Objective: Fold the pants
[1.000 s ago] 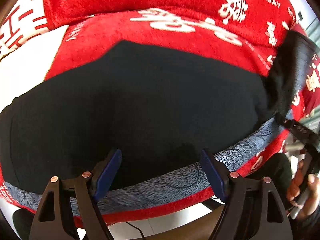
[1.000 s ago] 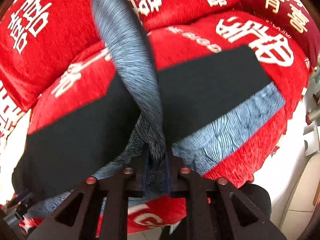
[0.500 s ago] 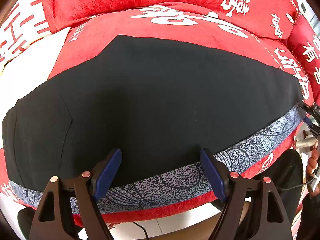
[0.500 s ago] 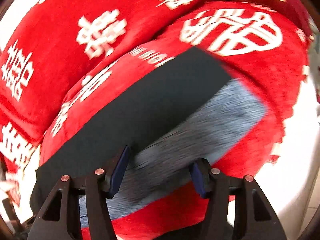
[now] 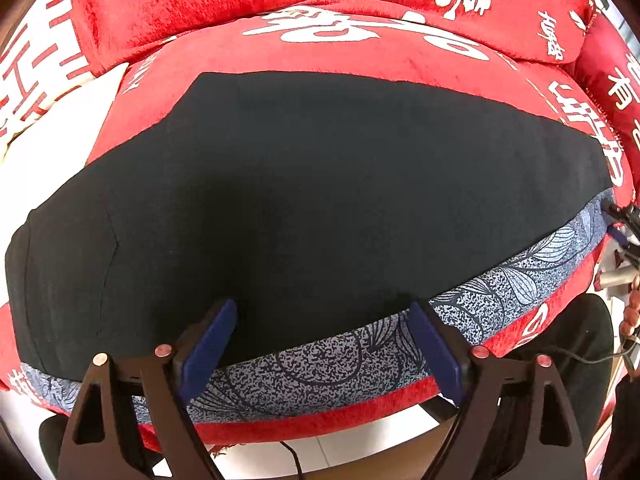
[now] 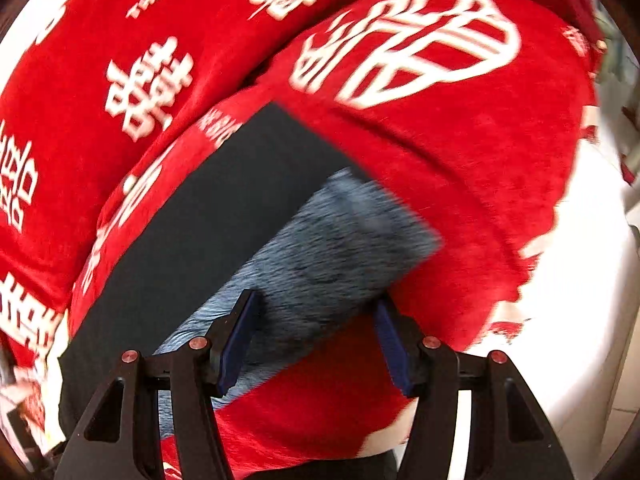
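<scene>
**Q:** Where are the pants lying?

**A:** I am seeing the pants point(image 5: 312, 200) lying flat across a red cover point(image 5: 360, 52) with white characters, spread from left to right. They are showing as a wide black panel with a blue-grey patterned band point(image 5: 500, 288) running along the near edge. In the right wrist view the pants point(image 6: 208, 216) are running diagonally from near left to far right, and the band point(image 6: 340, 240) is looking blurred.

**Q:** What are your grippers doing?

**A:** I am holding the left gripper point(image 5: 320, 340) with its jaws spread wide, hovering over the near edge of the pants, and nothing is sitting between the blue pads point(image 5: 208, 340). I am holding the right gripper point(image 6: 316, 340) spread apart too, with the band's near part showing between its pads point(image 6: 236, 340); I cannot tell whether they are touching the cloth. In the left wrist view the right gripper point(image 5: 624, 228) is peeking in at the far right end of the band.

**Q:** Is anything else showing?

**A:** A red back cushion point(image 6: 120, 60) is standing behind the pants, and a white surface point(image 6: 580, 280) is showing to the right of the cover.
</scene>
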{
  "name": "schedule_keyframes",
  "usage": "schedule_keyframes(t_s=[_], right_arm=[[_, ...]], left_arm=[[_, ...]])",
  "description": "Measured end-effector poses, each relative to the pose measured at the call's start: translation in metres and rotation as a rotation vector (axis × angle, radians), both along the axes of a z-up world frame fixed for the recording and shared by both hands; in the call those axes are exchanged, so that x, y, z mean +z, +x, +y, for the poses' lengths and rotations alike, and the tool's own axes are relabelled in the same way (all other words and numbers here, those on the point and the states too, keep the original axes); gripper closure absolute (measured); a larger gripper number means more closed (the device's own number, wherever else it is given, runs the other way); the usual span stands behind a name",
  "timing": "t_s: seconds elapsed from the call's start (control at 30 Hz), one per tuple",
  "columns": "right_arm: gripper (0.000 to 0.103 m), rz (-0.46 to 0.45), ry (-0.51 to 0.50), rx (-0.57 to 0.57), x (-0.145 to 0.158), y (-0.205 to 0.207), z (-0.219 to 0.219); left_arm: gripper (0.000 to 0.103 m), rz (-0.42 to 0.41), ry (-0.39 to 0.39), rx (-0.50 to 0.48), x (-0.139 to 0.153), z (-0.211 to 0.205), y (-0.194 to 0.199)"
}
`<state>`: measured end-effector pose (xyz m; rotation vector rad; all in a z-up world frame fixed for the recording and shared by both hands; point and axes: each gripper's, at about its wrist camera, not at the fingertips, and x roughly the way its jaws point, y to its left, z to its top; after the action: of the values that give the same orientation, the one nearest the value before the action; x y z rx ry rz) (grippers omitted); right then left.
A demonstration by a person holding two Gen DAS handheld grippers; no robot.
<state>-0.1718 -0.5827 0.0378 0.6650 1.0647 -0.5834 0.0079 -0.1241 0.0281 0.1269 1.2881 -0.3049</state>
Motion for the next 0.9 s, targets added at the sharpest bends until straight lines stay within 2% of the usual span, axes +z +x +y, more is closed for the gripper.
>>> schedule_keyframes(t_s=[0.03, 0.07, 0.1, 0.13, 0.2, 0.3, 0.37, 0.4, 0.43, 0.47, 0.5, 0.57, 0.63, 0.73, 0.77, 0.8, 0.9], right_arm=[[0.054, -0.002, -0.018, 0.006, 0.004, 0.003, 0.002], [0.072, 0.001, -0.036, 0.002, 0.007, 0.007, 0.003], [0.083, 0.010, -0.060, -0.005, 0.012, 0.009, 0.003], [0.086, 0.008, -0.072, -0.005, 0.017, 0.010, 0.002], [0.087, -0.014, -0.074, -0.001, 0.024, 0.010, 0.000], [0.087, 0.027, -0.110, 0.036, 0.027, 0.015, 0.004], [0.079, 0.092, -0.093, 0.049, 0.017, 0.020, 0.004], [0.073, 0.105, -0.064, 0.044, 0.011, 0.022, 0.001], [0.072, 0.098, -0.039, 0.031, 0.006, 0.021, -0.003], [0.072, 0.084, -0.032, 0.018, 0.006, 0.020, -0.006], [0.078, 0.080, -0.039, 0.012, 0.008, 0.020, -0.006], [0.083, 0.082, -0.102, 0.024, 0.017, 0.022, -0.001], [0.086, 0.110, -0.158, 0.039, 0.019, 0.027, 0.006], [0.088, 0.140, -0.200, 0.025, 0.021, 0.031, 0.013], [0.088, 0.137, -0.210, 0.019, 0.024, 0.031, 0.014], [0.088, 0.135, -0.219, 0.015, 0.027, 0.030, 0.016], [0.088, 0.150, -0.226, 0.023, 0.026, 0.030, 0.014]], left_arm=[[0.014, 0.003, -0.001, 0.002, 0.000, 0.001, 0.000], [0.014, 0.005, -0.003, 0.004, 0.000, 0.002, 0.000], [0.014, 0.005, -0.004, 0.006, 0.000, 0.002, -0.001], [0.014, 0.005, -0.005, 0.007, 0.000, 0.003, 0.000], [0.014, 0.003, -0.002, 0.007, -0.001, 0.003, 0.000], [0.014, 0.000, 0.007, 0.006, -0.001, 0.002, -0.001], [0.014, 0.000, 0.010, 0.010, -0.001, 0.000, -0.001], [0.014, 0.001, 0.012, 0.013, 0.000, 0.001, -0.001], [0.015, -0.008, 0.024, 0.039, 0.005, 0.004, -0.001], [0.015, -0.032, 0.013, 0.063, 0.013, 0.009, -0.001], [0.015, -0.066, -0.015, 0.083, 0.023, 0.015, -0.001], [0.015, -0.112, -0.043, 0.119, 0.040, 0.026, 0.004], [0.015, -0.104, 0.017, 0.142, 0.037, 0.029, 0.016], [0.015, -0.048, 0.213, 0.213, 0.007, 0.045, 0.032], [0.006, -0.042, 0.198, 0.232, 0.001, 0.059, 0.032], [0.005, -0.045, 0.176, 0.257, 0.001, 0.071, 0.031], [0.004, -0.050, 0.204, 0.311, 0.002, 0.108, 0.026]])
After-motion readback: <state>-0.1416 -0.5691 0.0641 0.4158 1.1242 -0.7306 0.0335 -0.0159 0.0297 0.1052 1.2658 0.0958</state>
